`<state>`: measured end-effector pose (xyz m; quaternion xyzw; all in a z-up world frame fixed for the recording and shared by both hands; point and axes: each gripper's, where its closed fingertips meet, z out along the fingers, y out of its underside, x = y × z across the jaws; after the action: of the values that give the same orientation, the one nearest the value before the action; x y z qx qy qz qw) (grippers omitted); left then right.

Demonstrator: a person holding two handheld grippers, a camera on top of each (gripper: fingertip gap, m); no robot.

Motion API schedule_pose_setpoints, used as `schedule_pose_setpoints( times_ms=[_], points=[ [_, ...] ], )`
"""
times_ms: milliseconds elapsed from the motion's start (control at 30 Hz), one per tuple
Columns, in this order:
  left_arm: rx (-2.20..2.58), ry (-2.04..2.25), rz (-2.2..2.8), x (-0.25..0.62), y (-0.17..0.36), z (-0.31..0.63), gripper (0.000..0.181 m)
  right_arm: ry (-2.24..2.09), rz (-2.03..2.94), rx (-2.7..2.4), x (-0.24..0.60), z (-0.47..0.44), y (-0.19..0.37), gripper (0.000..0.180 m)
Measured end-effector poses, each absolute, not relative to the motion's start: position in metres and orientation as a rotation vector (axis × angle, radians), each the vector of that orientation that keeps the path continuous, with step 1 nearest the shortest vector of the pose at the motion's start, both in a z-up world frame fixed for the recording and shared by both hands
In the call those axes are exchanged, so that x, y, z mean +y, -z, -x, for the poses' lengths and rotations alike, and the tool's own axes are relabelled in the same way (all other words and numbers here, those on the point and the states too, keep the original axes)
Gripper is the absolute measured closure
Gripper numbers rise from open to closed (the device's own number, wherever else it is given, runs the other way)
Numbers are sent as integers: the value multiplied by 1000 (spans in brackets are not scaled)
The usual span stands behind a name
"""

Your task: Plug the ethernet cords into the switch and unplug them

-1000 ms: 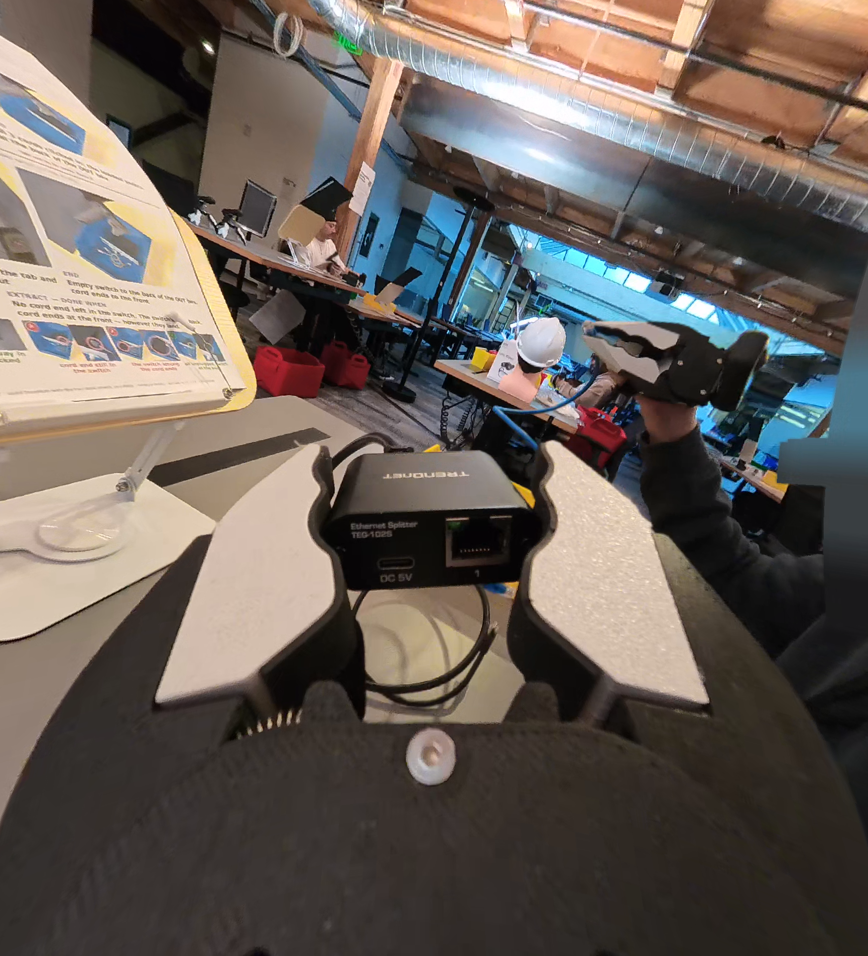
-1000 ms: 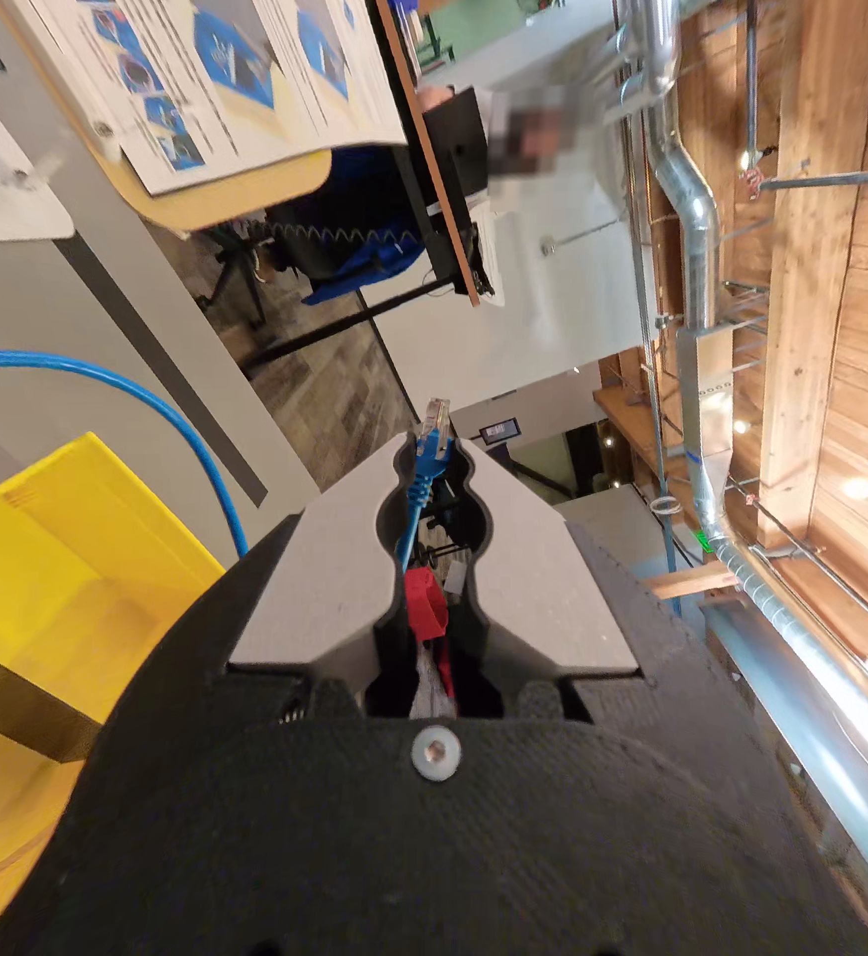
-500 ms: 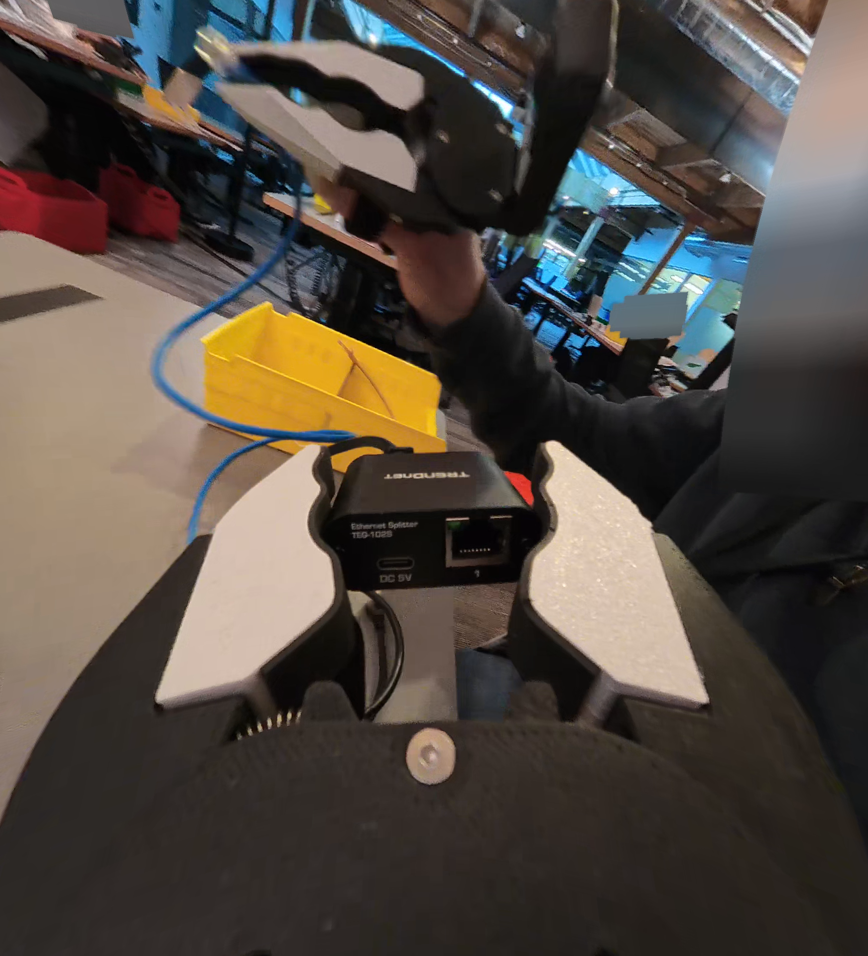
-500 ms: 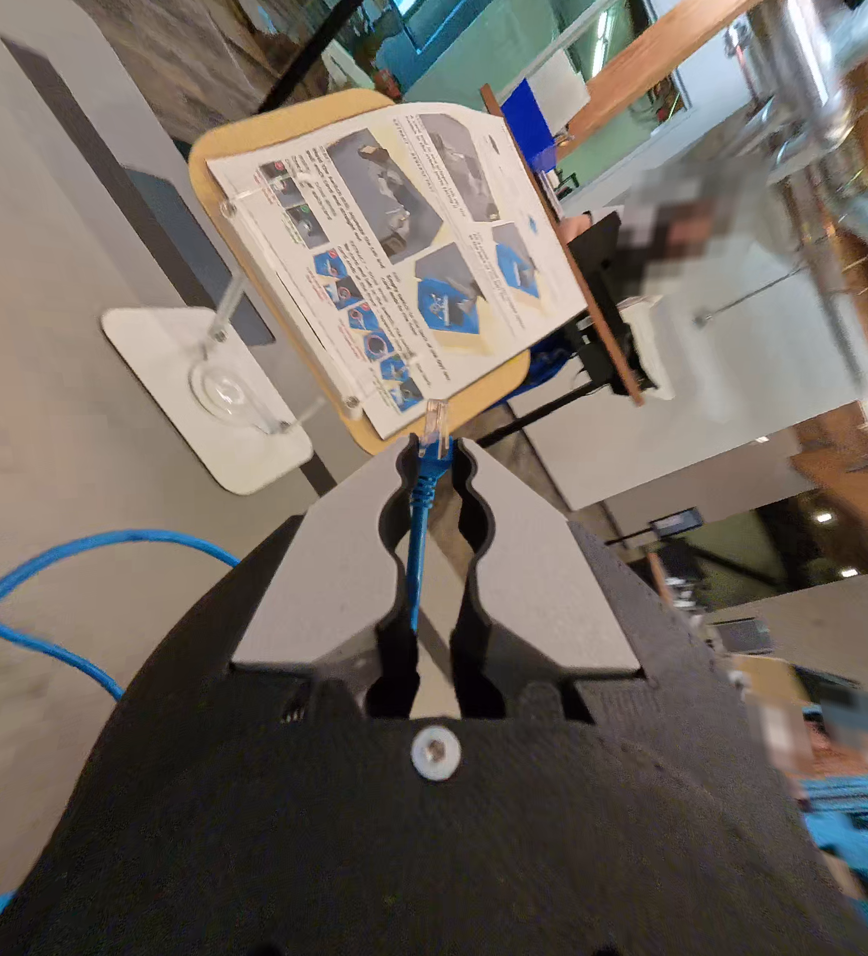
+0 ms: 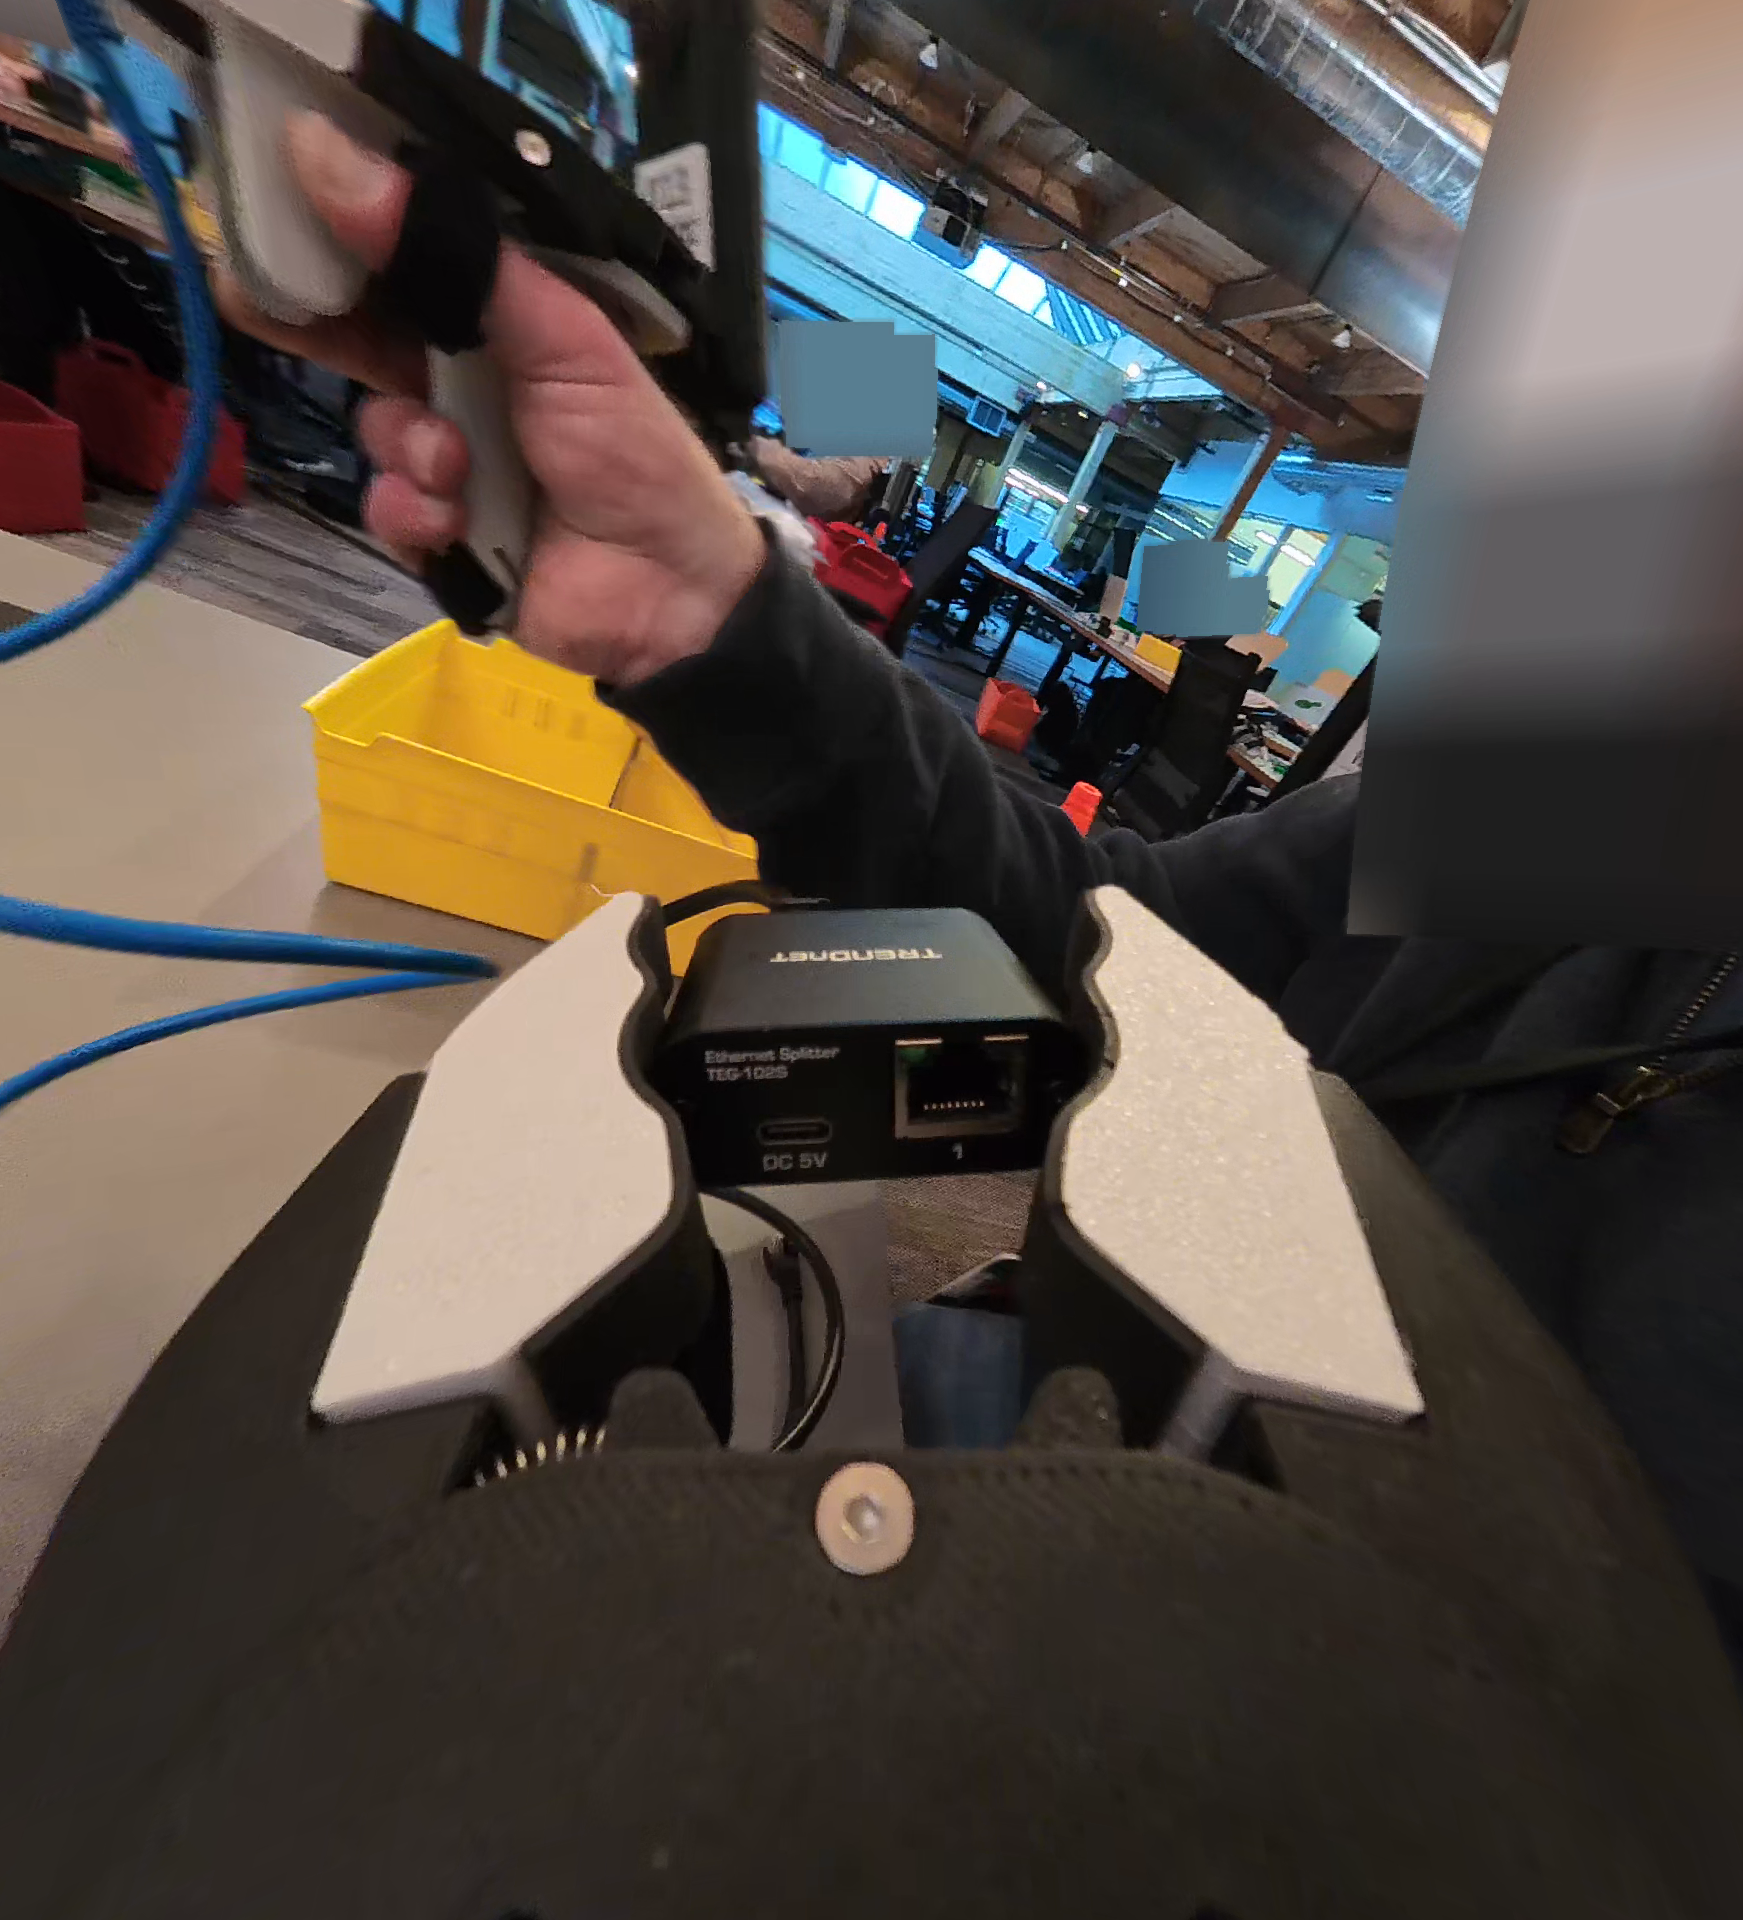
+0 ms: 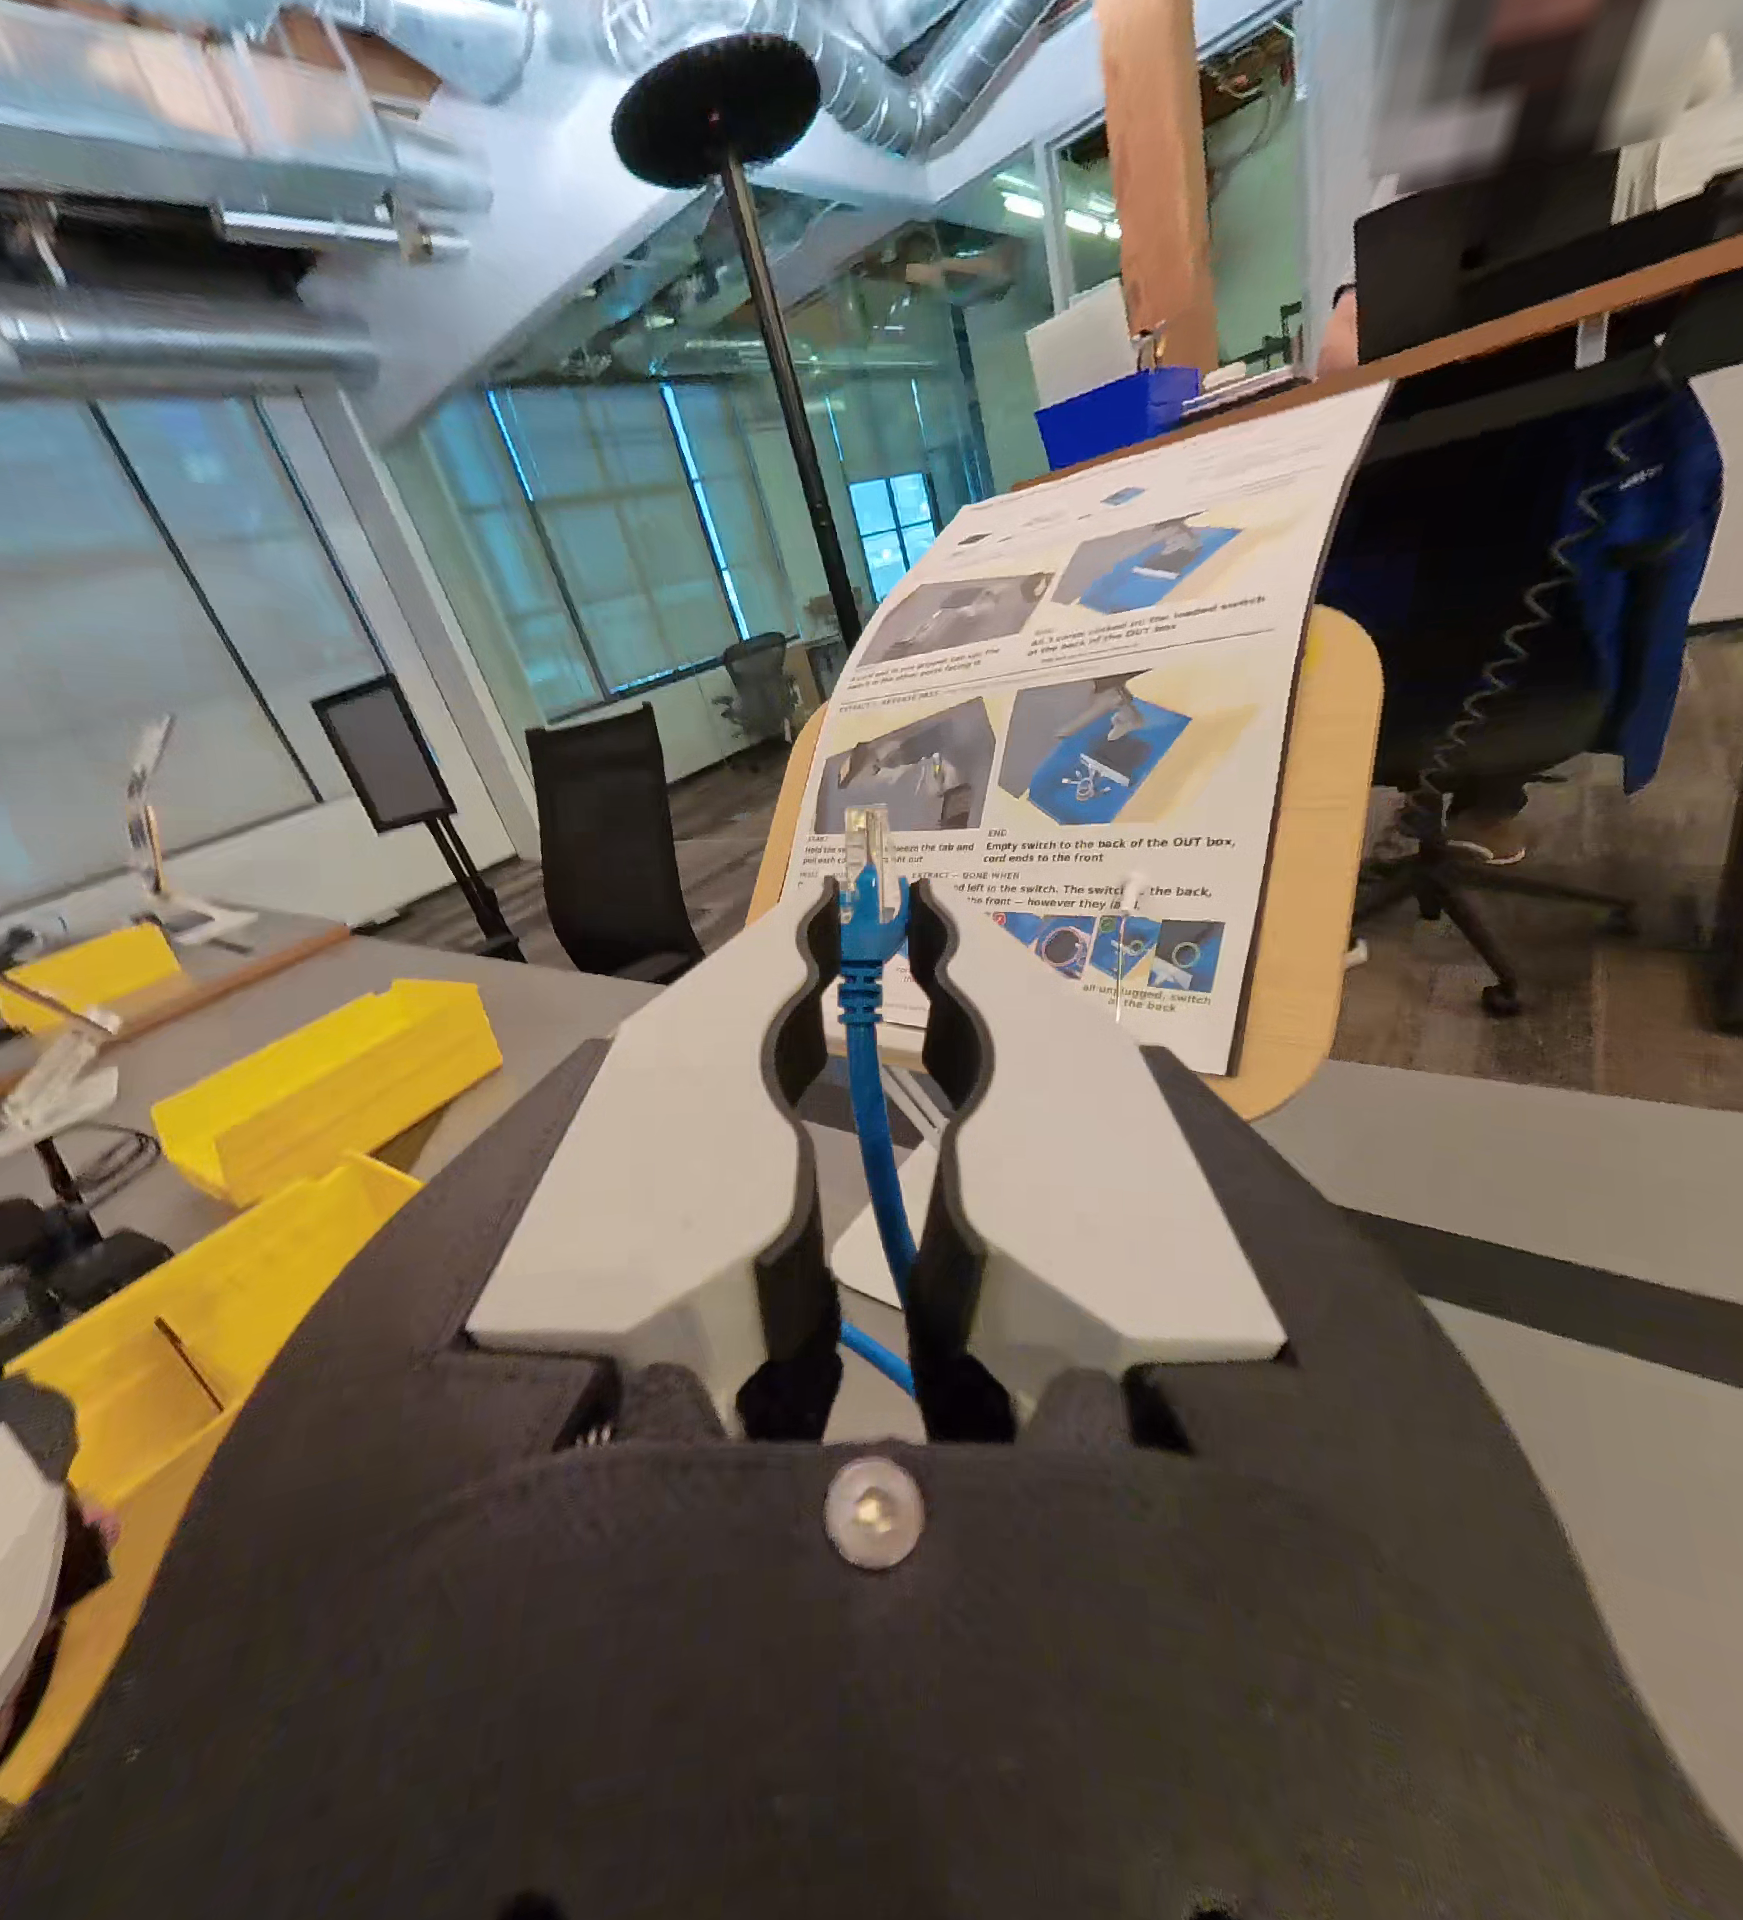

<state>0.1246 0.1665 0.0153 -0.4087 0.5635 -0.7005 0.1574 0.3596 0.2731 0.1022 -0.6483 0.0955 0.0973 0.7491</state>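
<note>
My left gripper point(image 5: 872, 997) is shut on a small black switch point(image 5: 862, 1060), held above the table edge with its empty ethernet port point(image 5: 960, 1086) facing the camera. A thin black cable point(image 5: 815, 1340) hangs under it. My right gripper point(image 6: 872, 914) is shut on a blue ethernet cord point(image 6: 872, 1049) just behind its clear plug point(image 6: 867, 831), which sticks out past the fingertips. In the left wrist view the right gripper's handle, held by a hand point(image 5: 576, 457), is up at the top left, and the blue cord point(image 5: 171, 945) trails down across the grey table.
A yellow bin point(image 5: 493, 790) sits on the grey table point(image 5: 88, 748) behind the switch. More yellow bins point(image 6: 327, 1081) lie at the left in the right wrist view. An instruction sheet on a wooden stand point(image 6: 1085, 769) is ahead of the right gripper. A dark sleeve point(image 5: 950, 810) crosses the right side. Tip to tip, the grippers are about 25 centimeters apart.
The right gripper has swung round from pointing upward to level, facing the instruction stand, and come closer to the left gripper. The left gripper turned right with the switch still held.
</note>
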Motion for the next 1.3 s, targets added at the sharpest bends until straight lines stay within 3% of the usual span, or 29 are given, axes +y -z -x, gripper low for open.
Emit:
schedule_pose_setpoints(
  times_ms=[167, 333, 500, 800, 1300],
  points=[
    [1757, 1976, 1140, 144, 0, -121, 107, -171, 1405, 253, 284, -374, -90, 169],
    [1694, 1942, 1171, 163, -5, -121, 107, 32, 1411, 95, 248, -375, -132, 169],
    [1561, 1847, 1267, 200, -5, -128, 107, 420, 1444, -31, 177, -400, -181, 169],
    [1477, 1737, 1285, 233, -17, -123, 107, 717, 1436, 7, 29, -451, -225, 169],
    [1512, 1706, 1298, 228, -8, -126, 107, 798, 1716, -18, -18, -480, -81, 168]
  ],
)
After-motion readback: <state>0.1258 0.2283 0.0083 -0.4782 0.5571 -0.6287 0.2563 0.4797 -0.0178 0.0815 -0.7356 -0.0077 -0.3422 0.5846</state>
